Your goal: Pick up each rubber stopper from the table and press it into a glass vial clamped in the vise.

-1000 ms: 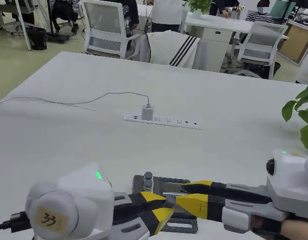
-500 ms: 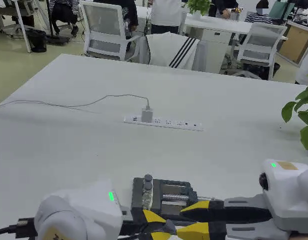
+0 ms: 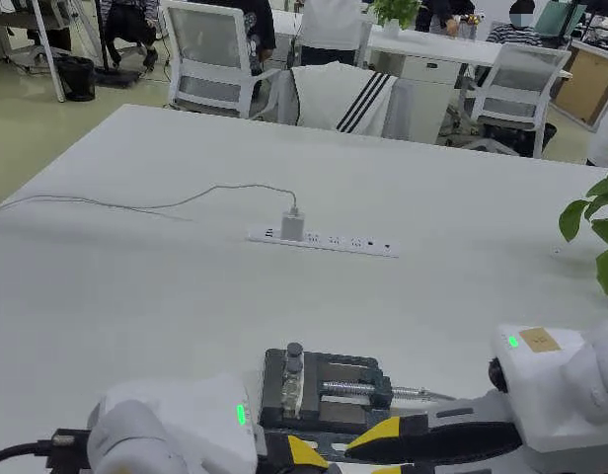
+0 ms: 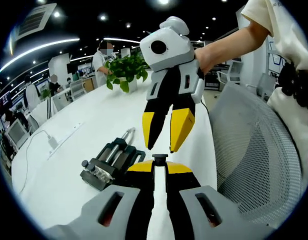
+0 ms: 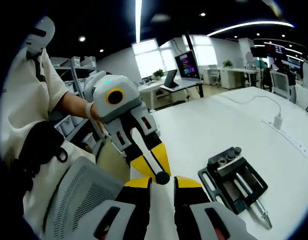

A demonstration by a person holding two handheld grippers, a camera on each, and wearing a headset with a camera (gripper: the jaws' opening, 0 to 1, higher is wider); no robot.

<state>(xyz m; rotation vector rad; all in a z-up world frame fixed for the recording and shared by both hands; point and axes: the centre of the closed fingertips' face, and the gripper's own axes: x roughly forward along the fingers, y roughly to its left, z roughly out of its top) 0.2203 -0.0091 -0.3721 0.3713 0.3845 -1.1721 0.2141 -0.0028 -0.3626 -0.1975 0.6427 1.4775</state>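
Note:
A black vise (image 3: 329, 387) sits near the table's front edge, with small glass vials (image 3: 292, 379) clamped upright in its left end. One vial has a dark stopper on top. In the left gripper view my left gripper (image 4: 159, 165) is shut on a small black rubber stopper (image 4: 159, 159), beside the vise (image 4: 109, 161). My right gripper (image 5: 162, 181) faces it tip to tip, its yellow fingers (image 4: 181, 127) slightly apart and holding nothing. The stopper (image 5: 162, 177) hangs just in front of the right jaws, with the vise (image 5: 237, 176) off to the right.
A white power strip (image 3: 324, 239) with a plugged charger and a long cable lies mid-table. A potted plant (image 3: 600, 232) stands at the right edge. Office chairs (image 3: 210, 54) line the far side. A grey mesh chair (image 4: 254, 150) is close behind the grippers.
Both grippers have drawn back toward the near edge of the table, off the vise, which now shows whole. The left gripper still holds the stopper.

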